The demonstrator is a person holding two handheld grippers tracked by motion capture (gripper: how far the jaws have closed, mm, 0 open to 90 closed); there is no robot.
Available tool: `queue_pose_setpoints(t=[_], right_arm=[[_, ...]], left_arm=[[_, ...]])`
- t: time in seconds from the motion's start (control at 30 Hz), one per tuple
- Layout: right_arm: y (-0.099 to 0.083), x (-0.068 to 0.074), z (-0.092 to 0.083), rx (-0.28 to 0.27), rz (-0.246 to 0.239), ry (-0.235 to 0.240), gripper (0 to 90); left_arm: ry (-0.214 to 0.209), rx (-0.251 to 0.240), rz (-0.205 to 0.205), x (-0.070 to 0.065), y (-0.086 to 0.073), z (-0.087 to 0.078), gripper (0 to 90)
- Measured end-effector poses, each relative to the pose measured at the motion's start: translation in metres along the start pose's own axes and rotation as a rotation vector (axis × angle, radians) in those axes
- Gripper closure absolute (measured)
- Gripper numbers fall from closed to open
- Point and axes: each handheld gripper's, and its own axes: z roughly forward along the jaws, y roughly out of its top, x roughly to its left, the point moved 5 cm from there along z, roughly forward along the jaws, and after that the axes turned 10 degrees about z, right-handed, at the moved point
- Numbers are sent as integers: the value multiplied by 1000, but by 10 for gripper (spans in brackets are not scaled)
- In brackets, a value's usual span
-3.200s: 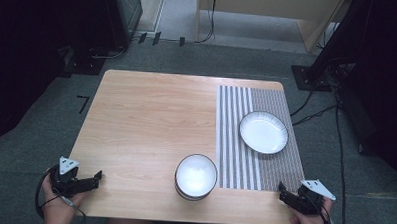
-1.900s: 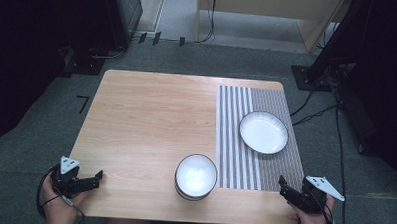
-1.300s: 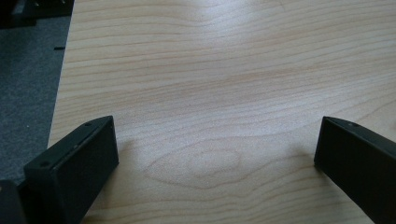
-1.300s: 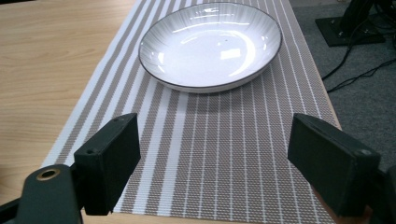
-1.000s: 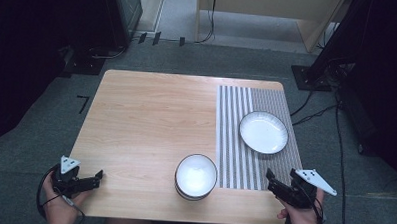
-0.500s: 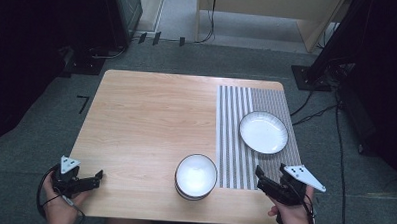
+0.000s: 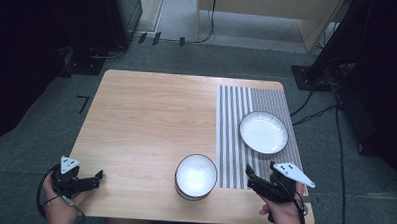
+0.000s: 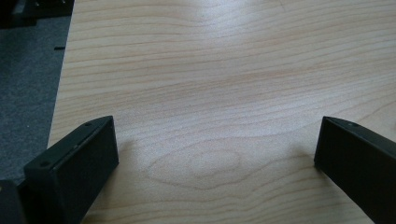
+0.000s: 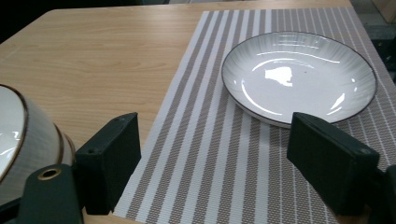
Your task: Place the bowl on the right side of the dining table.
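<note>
A white bowl (image 7: 196, 175) with a dark rim stands near the table's front edge, seemingly stacked on another; its side shows in the right gripper view (image 9: 28, 140). A white plate (image 7: 263, 132) lies on the striped placemat (image 7: 234, 138), seen close in the right gripper view as plate (image 9: 299, 77) on placemat (image 9: 210, 154). My right gripper (image 7: 260, 178) is open over the mat's front part, right of the bowl, nothing between its jaws (image 9: 219, 172). My left gripper (image 7: 95, 178) is open and empty at the table's front left corner, above bare wood (image 8: 217, 158).
The wooden table (image 7: 151, 115) stands on grey carpet. Cables (image 7: 312, 106) run across the floor at the right, beside dark stands. A light wooden cabinet (image 7: 270, 14) sits beyond the far edge.
My right gripper has moved left and forward from the table's front right corner onto the placemat, nearer the bowl. The left gripper, bowl and plate have stayed put.
</note>
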Motion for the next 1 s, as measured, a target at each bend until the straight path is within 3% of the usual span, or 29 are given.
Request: queue_pose_setpoints(t=[1.0], right_arm=[[-3, 63, 15, 32, -76, 103, 171]], left_arm=[[0, 0, 0, 0, 0, 0, 0]])
